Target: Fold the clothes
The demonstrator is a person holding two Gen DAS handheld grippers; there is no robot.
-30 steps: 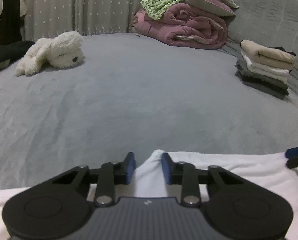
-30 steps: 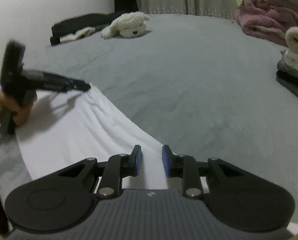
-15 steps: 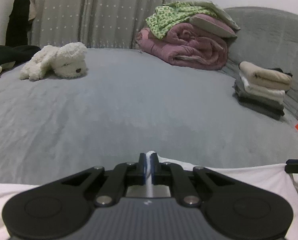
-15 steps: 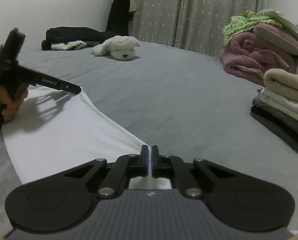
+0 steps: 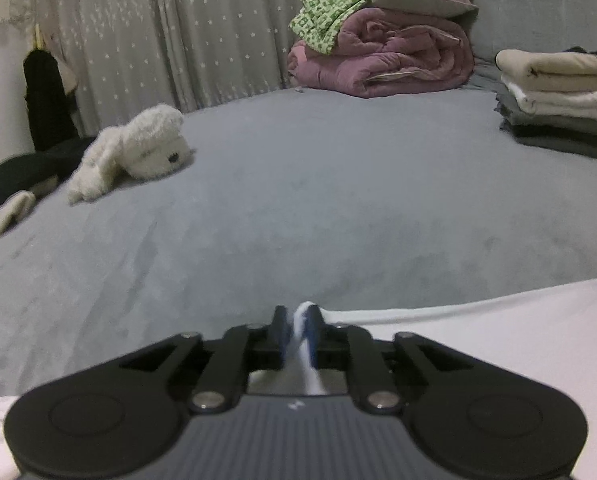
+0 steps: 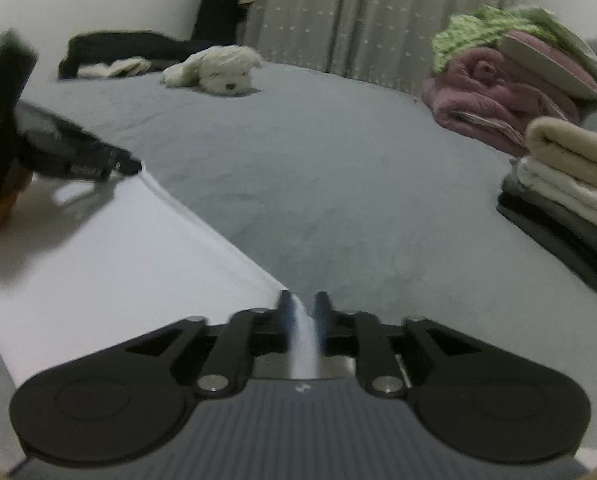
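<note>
Grey bedding (image 5: 298, 208) covers the bed, with one white plush toy (image 5: 138, 148) at ten o'clock and one stack of folded clothes (image 5: 554, 104) at two o'clock. One white garment (image 6: 118, 248) lies spread at six o'clock along the near edge. Left hand-held gripper (image 5: 297, 334) and right hand-held gripper (image 6: 301, 320) are each clenched on its far hem, well apart. Judged light, soft and limp; hem corners appear the soundest hold.
</note>
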